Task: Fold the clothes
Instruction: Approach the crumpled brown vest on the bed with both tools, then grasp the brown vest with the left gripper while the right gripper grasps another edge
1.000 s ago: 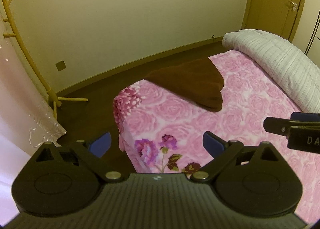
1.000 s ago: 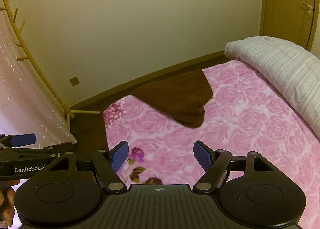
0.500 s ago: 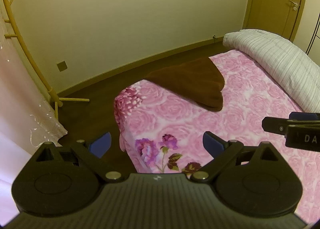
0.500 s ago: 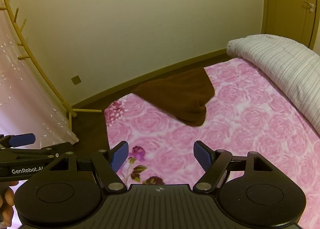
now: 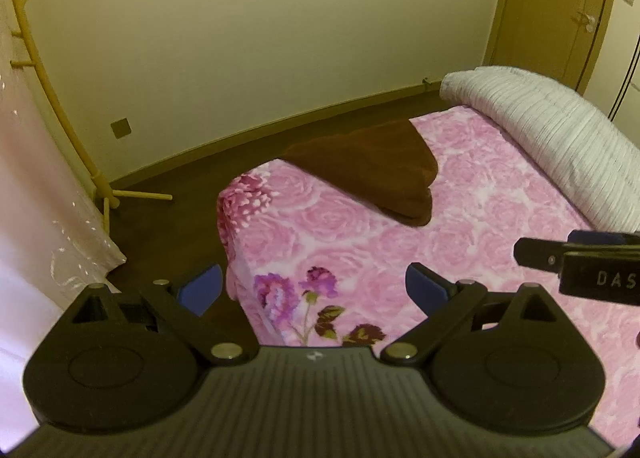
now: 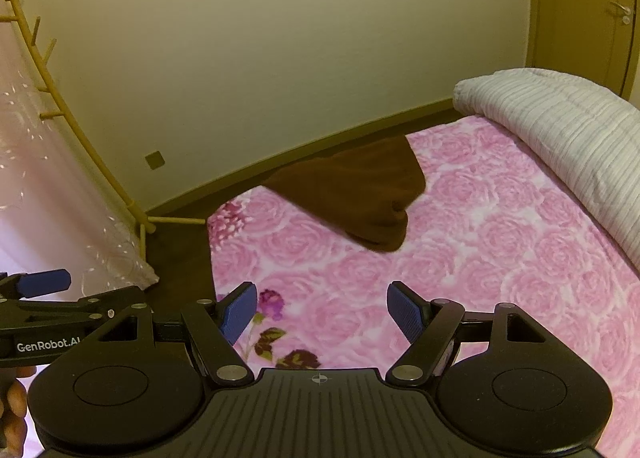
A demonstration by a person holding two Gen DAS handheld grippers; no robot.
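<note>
A folded brown garment [image 5: 372,170] lies near the far corner of the bed [image 5: 460,242], which has a pink rose-patterned cover; it also shows in the right wrist view [image 6: 360,194]. My left gripper [image 5: 314,288] is open and empty, held above the bed's near corner, well short of the garment. My right gripper [image 6: 324,310] is open and empty, over the near part of the bed. Each gripper shows at the edge of the other's view: the right one [image 5: 580,258] and the left one [image 6: 40,294].
A rolled white striped quilt [image 5: 560,138] lies along the bed's right side. A yellow wooden coat rack [image 5: 60,98] with a pink plastic-covered item [image 5: 40,218] stands left on the dark floor. A door [image 5: 560,6] is at the back right.
Both grippers have drifted slightly; the view shifts a little toward the garment. The jaws stay open and the garment has not moved.
</note>
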